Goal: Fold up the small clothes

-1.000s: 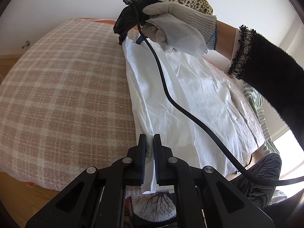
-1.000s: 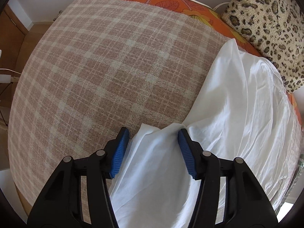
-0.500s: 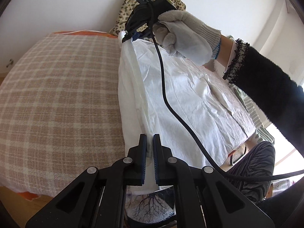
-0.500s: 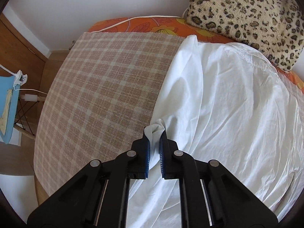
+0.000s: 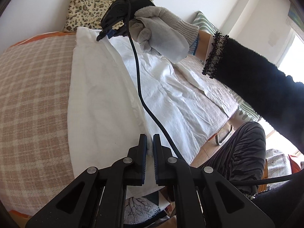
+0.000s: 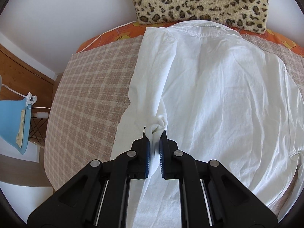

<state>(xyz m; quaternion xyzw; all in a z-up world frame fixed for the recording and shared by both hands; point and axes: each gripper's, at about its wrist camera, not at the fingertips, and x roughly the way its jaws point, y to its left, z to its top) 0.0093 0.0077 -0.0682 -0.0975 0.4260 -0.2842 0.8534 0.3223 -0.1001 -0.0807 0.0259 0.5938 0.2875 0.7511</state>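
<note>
Both pairs of fingers were clenched on a white shirt: the left gripper pinched its near hem edge, and the right gripper, whose fingers had just been closing, held a bunched fold of cloth. The shirt lay on a bed with a checked blanket, its long axis running from hem to collar, collar toward the leopard-print pillow. Only the left wrist view showed the gloved hand on the right gripper and its black cable. Only the right wrist view showed a blue stool beside the bed.
</note>
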